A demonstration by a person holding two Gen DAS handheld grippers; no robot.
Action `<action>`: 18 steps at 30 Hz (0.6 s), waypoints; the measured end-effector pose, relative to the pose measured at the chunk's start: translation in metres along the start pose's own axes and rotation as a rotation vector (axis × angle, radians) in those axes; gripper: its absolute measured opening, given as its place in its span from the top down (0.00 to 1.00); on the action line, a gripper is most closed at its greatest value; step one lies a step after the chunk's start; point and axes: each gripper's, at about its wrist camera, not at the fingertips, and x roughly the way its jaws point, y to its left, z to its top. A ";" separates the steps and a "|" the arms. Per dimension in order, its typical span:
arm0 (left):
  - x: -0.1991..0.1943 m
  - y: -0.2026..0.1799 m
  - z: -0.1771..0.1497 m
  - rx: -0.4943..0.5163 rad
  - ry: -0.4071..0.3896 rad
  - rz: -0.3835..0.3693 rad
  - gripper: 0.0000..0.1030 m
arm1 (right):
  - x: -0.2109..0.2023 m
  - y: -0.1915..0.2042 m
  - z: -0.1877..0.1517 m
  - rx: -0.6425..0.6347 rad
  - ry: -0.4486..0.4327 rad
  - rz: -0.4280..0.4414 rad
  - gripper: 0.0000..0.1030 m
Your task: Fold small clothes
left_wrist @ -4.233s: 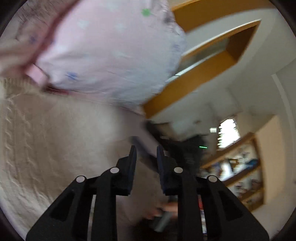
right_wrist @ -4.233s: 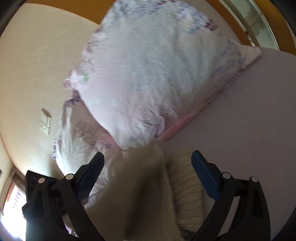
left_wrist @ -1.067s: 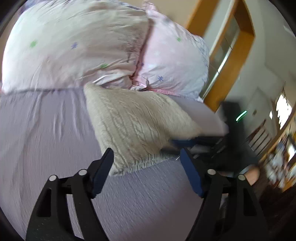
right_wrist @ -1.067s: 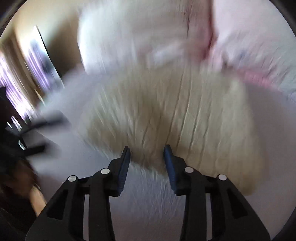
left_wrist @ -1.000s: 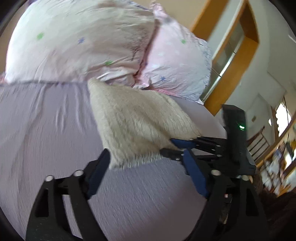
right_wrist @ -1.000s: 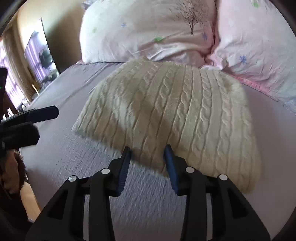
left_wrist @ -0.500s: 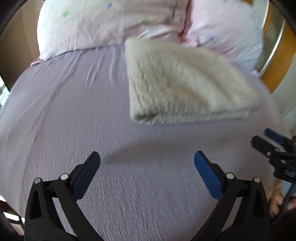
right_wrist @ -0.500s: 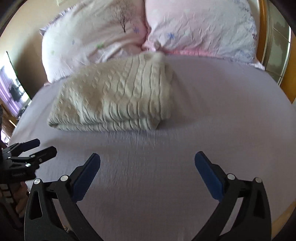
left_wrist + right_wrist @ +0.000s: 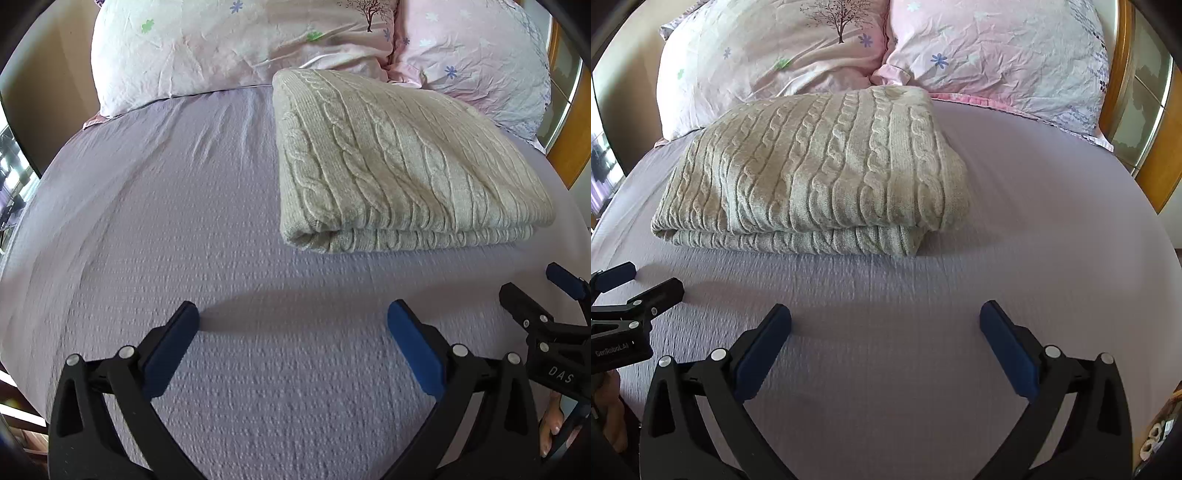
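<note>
A cream cable-knit sweater [image 9: 391, 162] lies folded into a flat rectangle on the lilac bed sheet [image 9: 184, 221], close to the pillows. It also shows in the right wrist view [image 9: 820, 170]. My left gripper [image 9: 293, 325] is open and empty, hovering over bare sheet in front of the sweater. My right gripper [image 9: 885, 325] is open and empty too, over the sheet in front of the sweater. The right gripper shows at the right edge of the left wrist view [image 9: 535, 295]. The left gripper shows at the left edge of the right wrist view [image 9: 635, 284].
Two pink floral pillows [image 9: 783, 48] [image 9: 997, 51] lean at the head of the bed behind the sweater. A wooden frame [image 9: 1115, 66] stands at the right. The bed's edges curve away on the left and right.
Both grippers let go of the sweater and opened wide. They drew back toward the foot of the bed. The sweater now lies folded and still.
</note>
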 end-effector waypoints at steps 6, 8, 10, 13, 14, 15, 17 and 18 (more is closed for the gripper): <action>0.000 0.001 -0.001 0.000 -0.002 0.000 0.02 | -0.001 0.000 -0.001 0.002 -0.001 -0.002 0.01; -0.001 0.001 -0.001 0.001 -0.005 0.000 0.02 | -0.001 0.000 -0.001 0.002 -0.001 -0.002 0.01; -0.001 0.001 -0.001 0.001 -0.006 0.001 0.02 | -0.001 0.000 -0.001 0.001 -0.002 -0.001 0.01; -0.001 0.001 -0.001 0.001 -0.007 0.001 0.02 | -0.001 0.000 0.000 0.000 -0.002 0.000 0.01; -0.001 0.001 -0.001 0.002 -0.008 0.001 0.02 | -0.001 0.000 0.000 0.000 -0.002 0.000 0.01; -0.001 0.001 -0.001 0.001 -0.008 0.001 0.02 | -0.001 0.000 0.000 0.000 -0.002 0.000 0.01; -0.001 0.000 -0.001 0.001 -0.009 0.001 0.02 | -0.001 0.000 0.000 0.000 -0.002 0.000 0.01; -0.001 0.000 -0.001 0.001 -0.009 0.001 0.02 | -0.001 0.000 -0.001 -0.001 -0.003 0.000 0.01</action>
